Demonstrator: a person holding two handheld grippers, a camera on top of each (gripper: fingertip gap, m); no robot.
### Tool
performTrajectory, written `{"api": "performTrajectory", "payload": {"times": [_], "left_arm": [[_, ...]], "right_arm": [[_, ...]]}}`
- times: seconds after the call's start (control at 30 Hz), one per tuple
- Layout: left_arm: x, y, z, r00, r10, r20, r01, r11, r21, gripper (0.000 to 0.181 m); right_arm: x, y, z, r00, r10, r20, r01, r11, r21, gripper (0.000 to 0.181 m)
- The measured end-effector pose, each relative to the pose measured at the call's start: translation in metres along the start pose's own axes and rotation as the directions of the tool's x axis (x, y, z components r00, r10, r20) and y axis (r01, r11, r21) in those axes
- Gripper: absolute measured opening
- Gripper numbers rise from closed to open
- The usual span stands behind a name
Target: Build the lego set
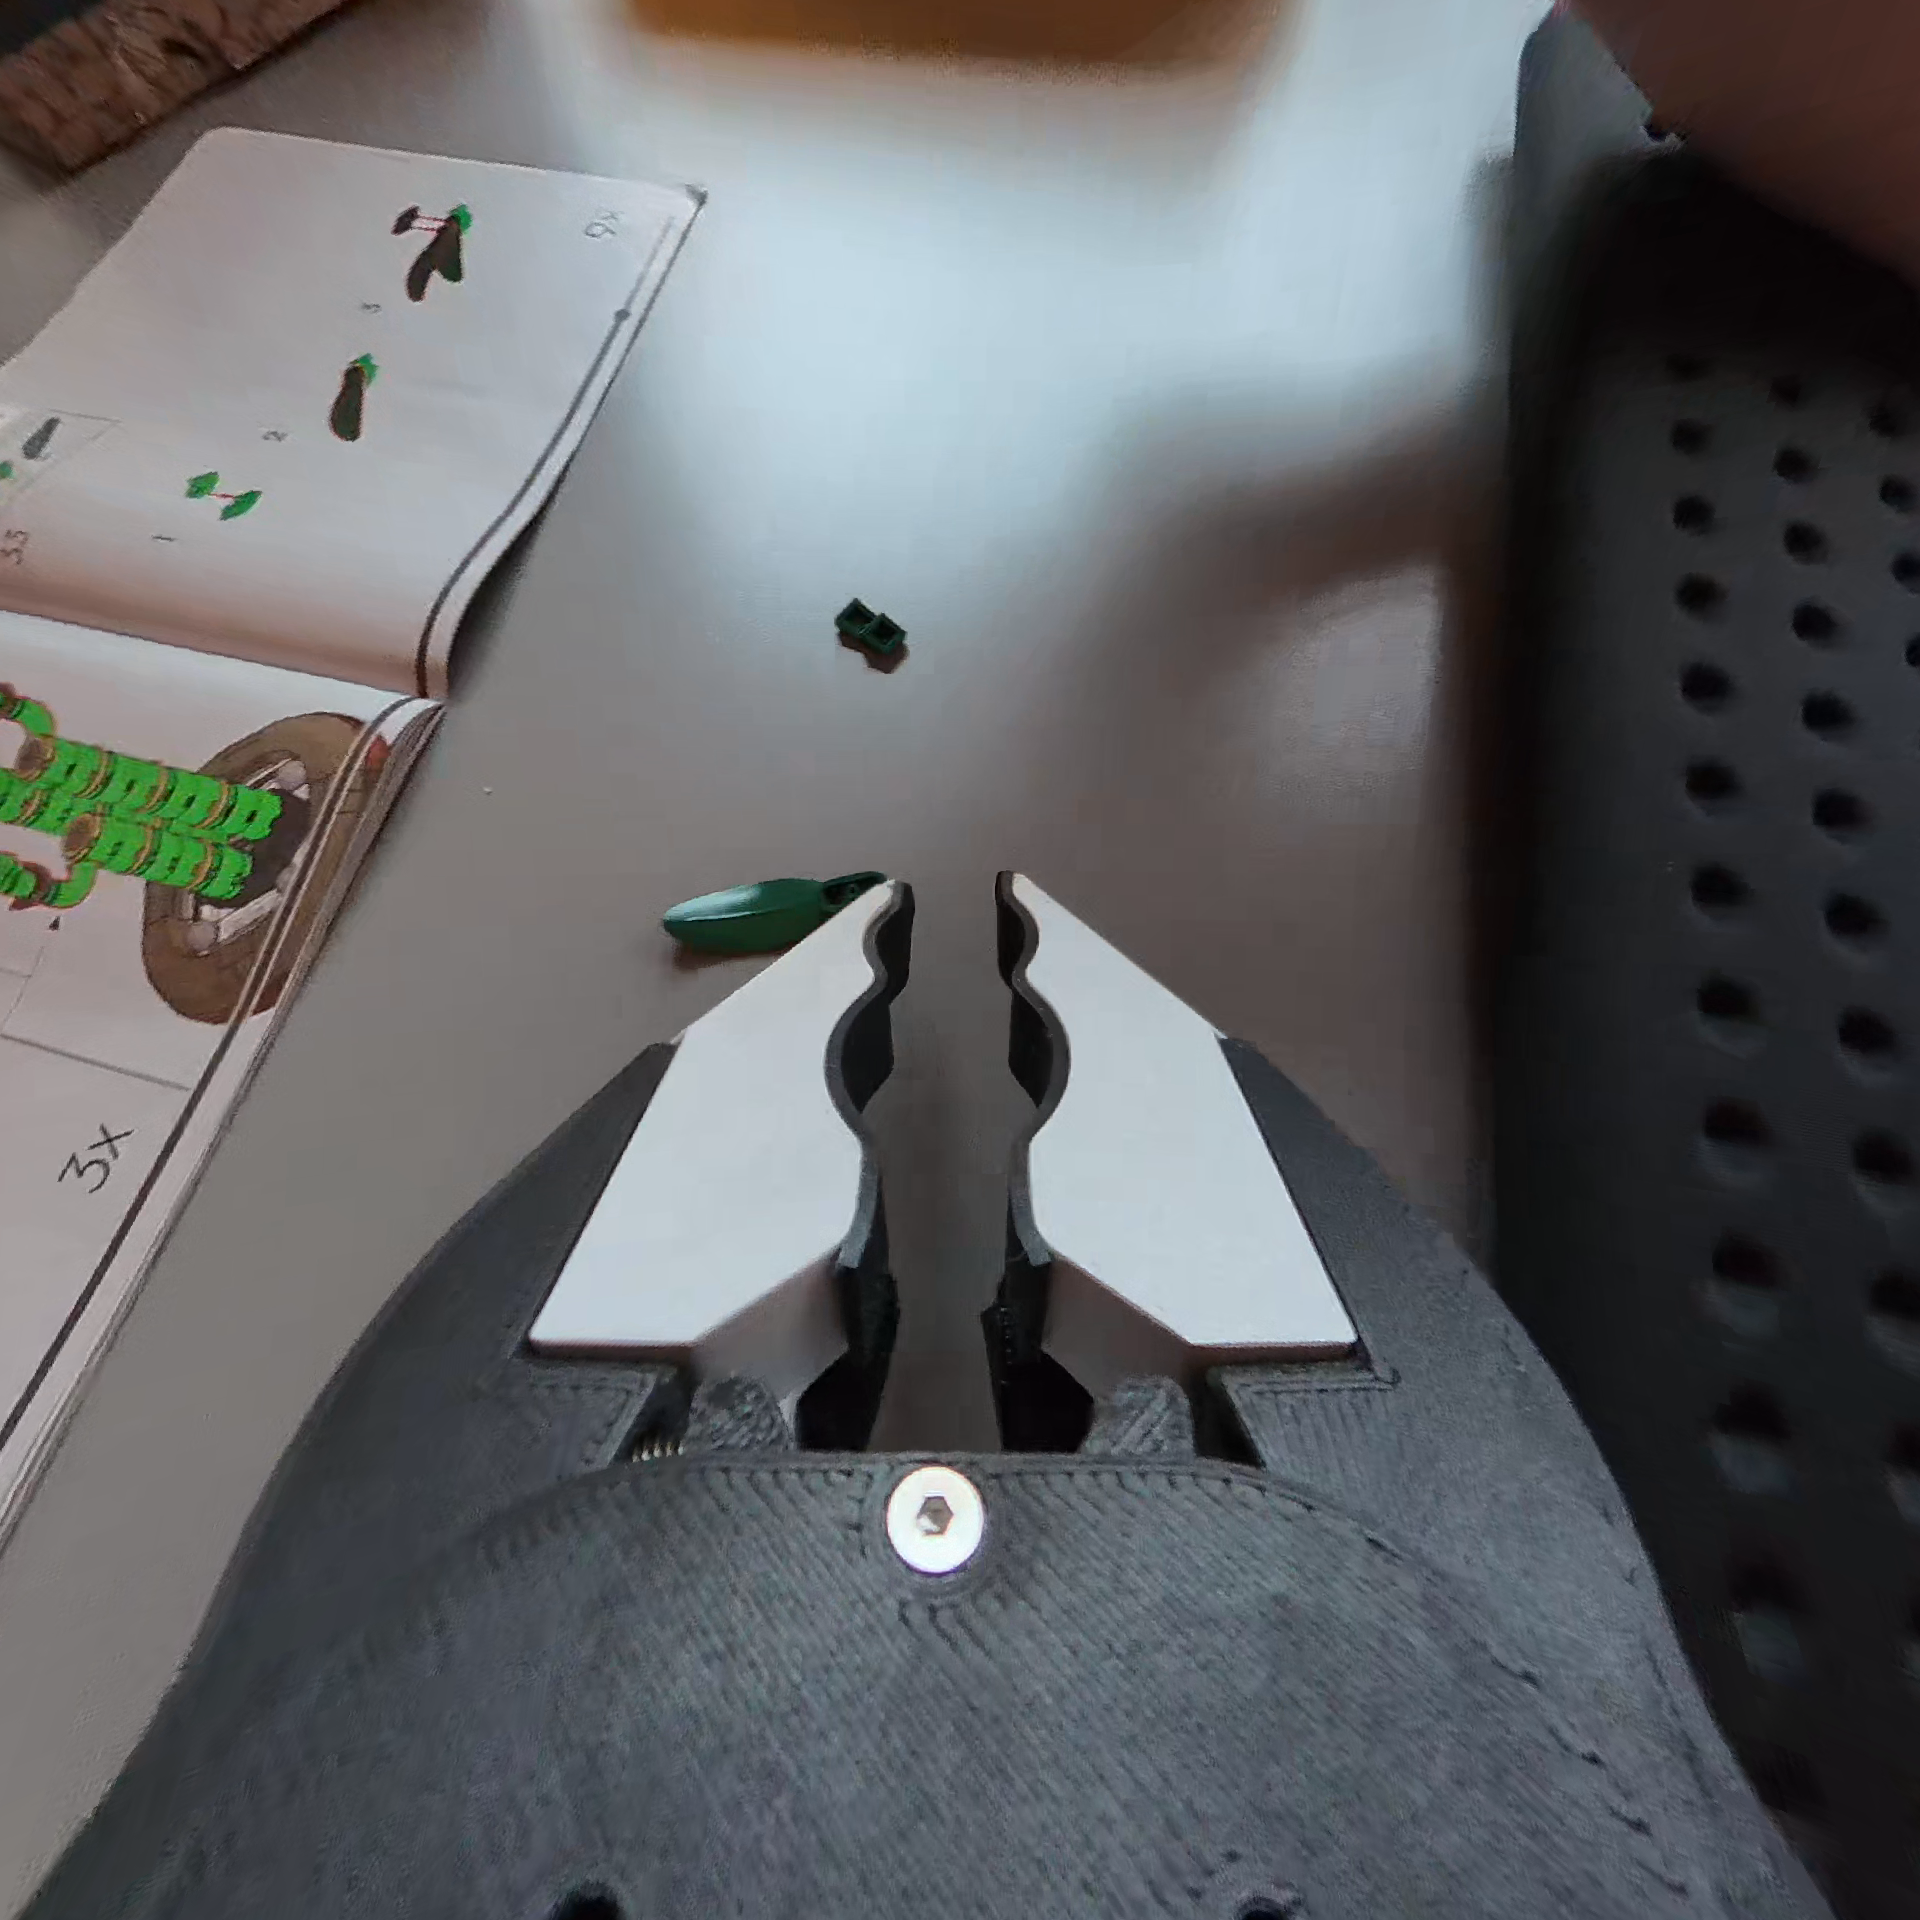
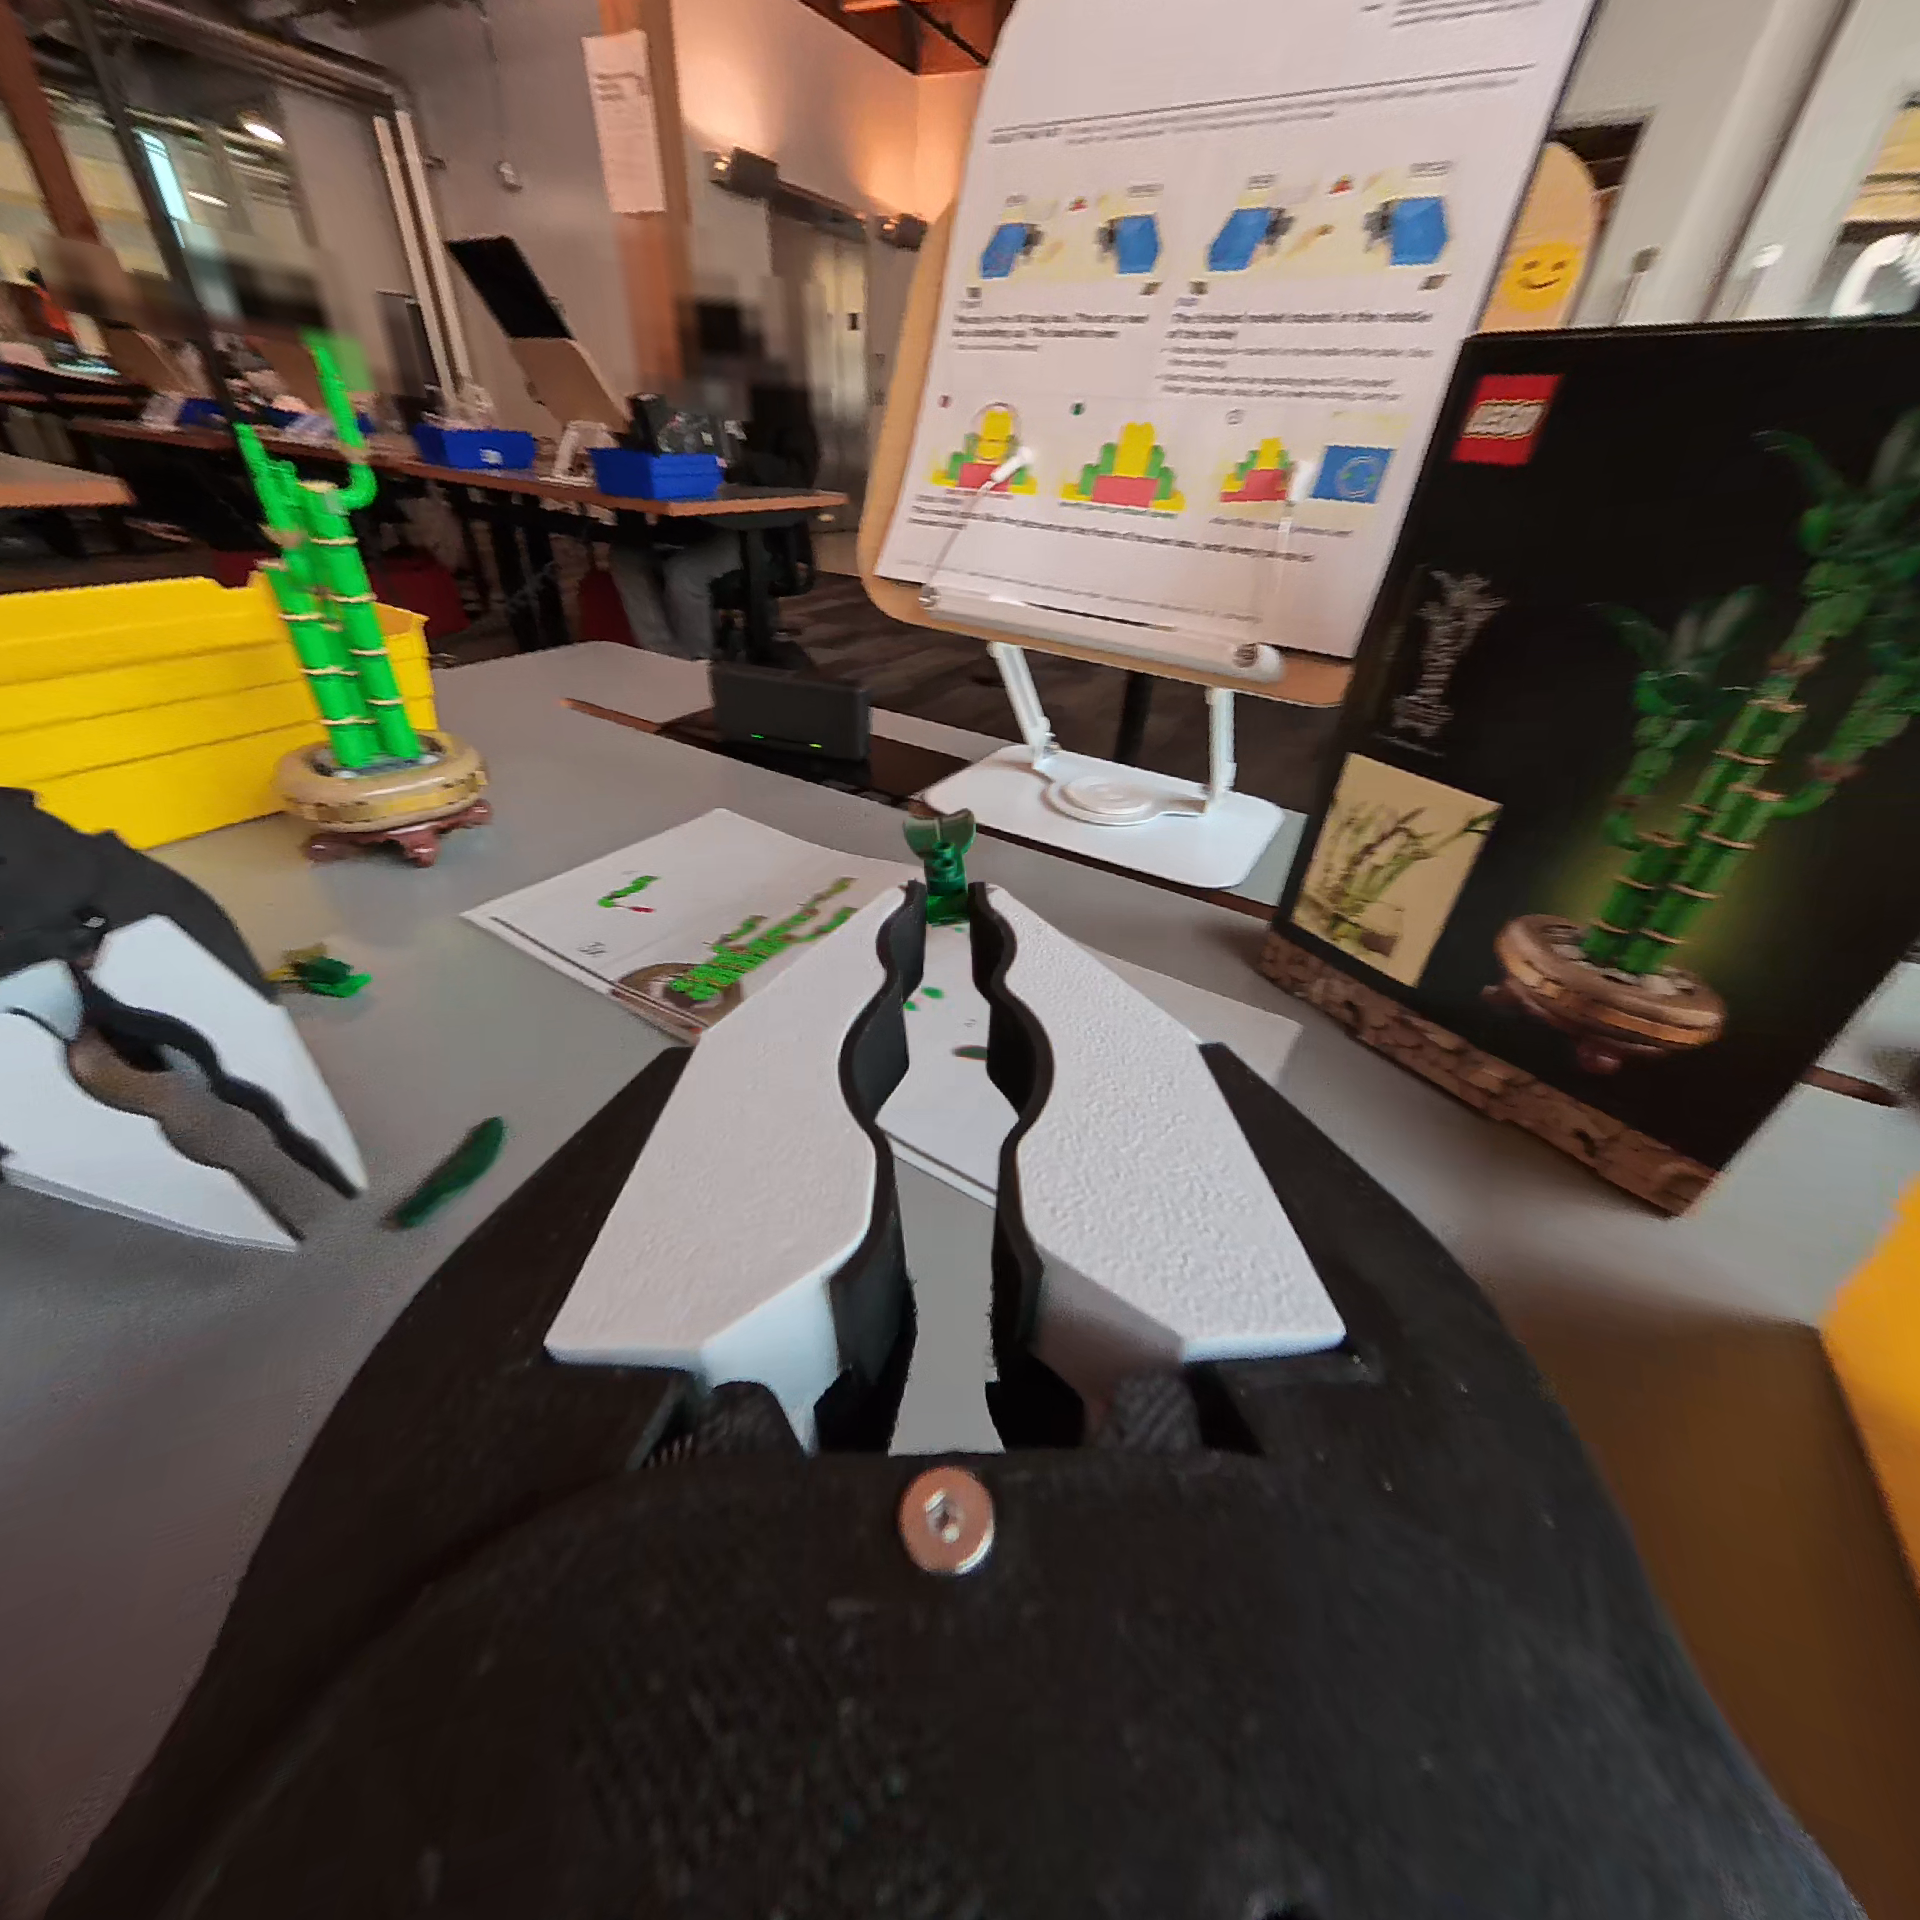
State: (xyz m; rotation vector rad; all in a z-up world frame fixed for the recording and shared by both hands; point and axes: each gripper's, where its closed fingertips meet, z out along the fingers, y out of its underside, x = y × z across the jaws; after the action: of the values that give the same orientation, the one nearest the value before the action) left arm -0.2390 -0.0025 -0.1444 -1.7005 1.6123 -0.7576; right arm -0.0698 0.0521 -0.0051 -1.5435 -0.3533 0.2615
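Note:
My left gripper (image 1: pixel 954 902) is open and empty, its tips just above the grey table, right beside a dark green leaf piece (image 1: pixel 764 914). A small dark green plate (image 1: pixel 871 630) lies farther ahead. In the right wrist view the left gripper (image 2: pixel 322 1195) shows at the left, next to the same leaf (image 2: pixel 452 1172). My right gripper (image 2: pixel 943 902) is shut on a small green stem-and-leaf assembly (image 2: pixel 941 862), held above the open instruction booklet (image 2: pixel 665 914). The partly built bamboo model (image 2: pixel 348 665) stands upright at the far left.
The booklet (image 1: pixel 260 540) lies open at the left. The black set box (image 2: pixel 1621 748) stands at the right, a white stand with an instruction sheet (image 2: pixel 1195 343) behind. Yellow bins (image 2: pixel 135 707) sit at the back left. Small green pieces (image 2: pixel 322 975) lie near the booklet. The left gripper's tips are roughly 25 centimetres from the right gripper's. Measured from the fingertips, the small dark green plate (image 1: pixel 871 630) is 8 centimetres or so from the left gripper and 20 centimetres from the right.

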Motion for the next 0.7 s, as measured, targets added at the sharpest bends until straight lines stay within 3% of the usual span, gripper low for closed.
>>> {"api": "performTrajectory", "payload": {"times": [0.13, 0.3, 0.5, 0.6, 0.7], "left_arm": [[-0.016, 0.001, -0.009, 0.997, 0.006, 0.082, -0.008, 1.000, 0.023, 0.017], [-0.041, 0.005, -0.014, 0.993, 0.084, 0.078, -0.080, 0.995, -0.063, 0.038], [-0.055, -0.005, -0.021, 0.950, 0.255, -0.182, -0.296, 0.919, -0.259, 0.039], [-0.056, -0.011, -0.017, 0.927, 0.174, -0.333, -0.299, 0.879, -0.371, 0.035], [-0.062, -0.005, -0.010, 0.915, 0.062, -0.399, -0.276, 0.817, -0.507, 0.036]], "right_arm": [[0.023, 0.001, -0.007, 0.995, -0.017, -0.097, 0.016, 1.000, -0.018, 0.006], [0.021, 0.010, -0.003, 0.997, 0.046, -0.062, -0.048, 0.998, -0.034, 0.006], [0.018, 0.012, -0.001, 0.999, 0.022, -0.047, -0.025, 0.998, -0.053, 0.006], [0.020, 0.009, -0.003, 0.999, 0.036, -0.039, -0.038, 0.998, -0.043, 0.006], [0.021, 0.005, -0.006, 0.998, 0.044, -0.036, -0.045, 0.999, -0.024, 0.006]]}}
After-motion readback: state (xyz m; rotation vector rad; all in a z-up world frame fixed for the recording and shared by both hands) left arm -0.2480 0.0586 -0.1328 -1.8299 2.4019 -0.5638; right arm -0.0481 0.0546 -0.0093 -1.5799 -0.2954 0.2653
